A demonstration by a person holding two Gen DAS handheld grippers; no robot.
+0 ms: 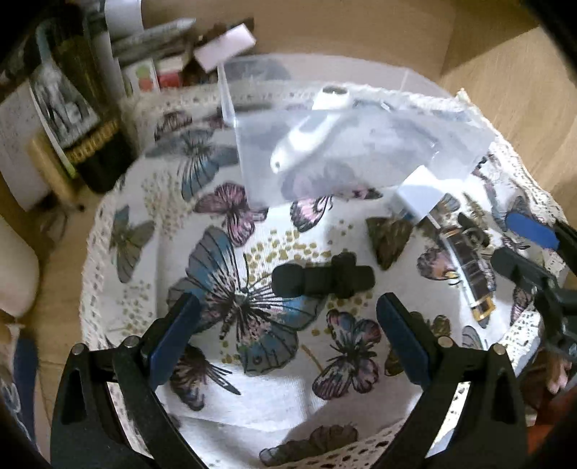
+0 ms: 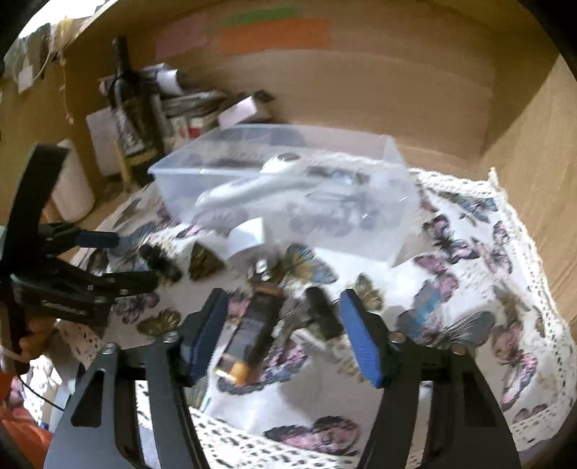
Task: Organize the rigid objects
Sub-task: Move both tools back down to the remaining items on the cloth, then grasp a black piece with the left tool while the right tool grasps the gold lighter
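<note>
Black clip [image 1: 321,276] loose before wide left claw [image 1: 288,332]; watch strap [image 2: 249,335] between wide right claw [image 2: 285,335] fingers.

A home: butterfly-print tablecloth [image 1: 252,378], cluttered wooden shelf [image 2: 360,90].

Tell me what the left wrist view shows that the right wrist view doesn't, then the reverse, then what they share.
Left wrist only: the left hand-held gripper seen along its own open fingers, and the black clip sharply ahead of it.

Right wrist only: coloured paper strips on the back wall, and the right hand-held gripper open around the black-and-gold strap.

Both: the clear plastic box holding a white object, on the butterfly cloth.
</note>
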